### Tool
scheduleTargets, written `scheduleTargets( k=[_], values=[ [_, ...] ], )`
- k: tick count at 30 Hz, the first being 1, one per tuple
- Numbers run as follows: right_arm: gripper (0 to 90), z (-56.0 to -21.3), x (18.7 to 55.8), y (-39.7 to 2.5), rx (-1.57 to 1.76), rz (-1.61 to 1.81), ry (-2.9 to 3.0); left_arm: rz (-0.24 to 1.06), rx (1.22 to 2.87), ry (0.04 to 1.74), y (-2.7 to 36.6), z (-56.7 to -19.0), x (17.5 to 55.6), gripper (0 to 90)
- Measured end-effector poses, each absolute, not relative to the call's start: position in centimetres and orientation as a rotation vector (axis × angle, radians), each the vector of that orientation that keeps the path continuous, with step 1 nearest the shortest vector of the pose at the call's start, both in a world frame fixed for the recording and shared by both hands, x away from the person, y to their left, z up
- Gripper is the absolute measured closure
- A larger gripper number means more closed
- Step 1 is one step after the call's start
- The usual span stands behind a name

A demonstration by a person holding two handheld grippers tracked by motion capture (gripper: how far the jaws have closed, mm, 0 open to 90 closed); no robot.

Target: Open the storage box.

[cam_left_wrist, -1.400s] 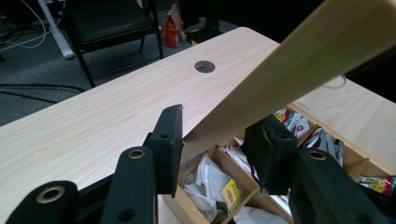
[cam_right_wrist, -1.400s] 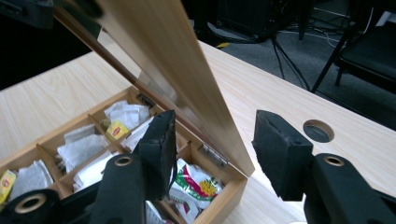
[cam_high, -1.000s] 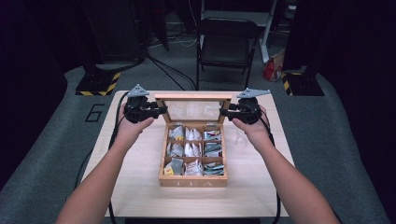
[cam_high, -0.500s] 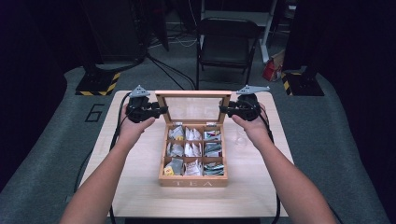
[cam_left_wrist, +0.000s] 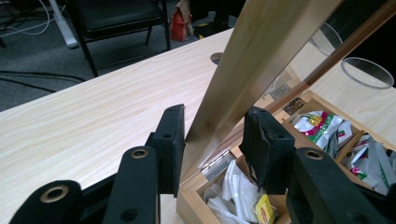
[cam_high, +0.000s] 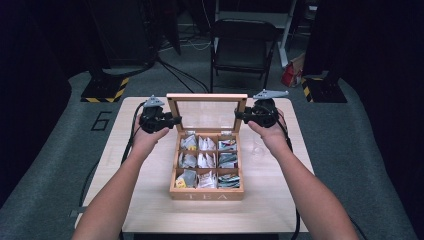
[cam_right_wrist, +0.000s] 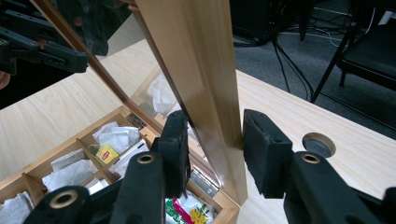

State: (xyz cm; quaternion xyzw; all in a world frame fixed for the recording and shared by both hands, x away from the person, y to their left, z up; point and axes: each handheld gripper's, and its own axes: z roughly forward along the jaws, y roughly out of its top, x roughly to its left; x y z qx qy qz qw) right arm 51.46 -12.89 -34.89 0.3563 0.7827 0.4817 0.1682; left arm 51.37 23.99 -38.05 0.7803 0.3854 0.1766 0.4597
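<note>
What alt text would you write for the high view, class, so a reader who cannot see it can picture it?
A person's two hand-held grippers, the left gripper and the right gripper, straddle the side edges of the glass-paned lid of a wooden tea box, which stands raised. The box sits on a light wooden table, its compartments holding tea bags.

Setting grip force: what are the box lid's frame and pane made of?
Lid frame: looks like pale wood, smooth satin finish, faint grain showing. Pane: clear, glossy, reflects the left gripper; glass or acrylic, cannot tell which. Right gripper straddles the frame.
</note>
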Motion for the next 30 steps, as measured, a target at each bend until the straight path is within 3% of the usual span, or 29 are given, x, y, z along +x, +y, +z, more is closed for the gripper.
scheduleTargets(
  k=[8,14,30],
  values=[
    [61.2,-35.0,51.7,-12.9,1.031,1.38,2.211,0.436,1.926,0.936,24.0,-38.4,51.8,59.3],
    [56.5,-35.3,51.9,-12.7,1.041,1.361,2.213,0.44,1.925,0.94,24.0,-38.4,51.9,59.8],
    [58.2,-37.0,53.3,-12.0,1.108,1.341,2.2,0.442,1.9,0.976,24.0,-38.7,52.6,63.5]
  ],
)
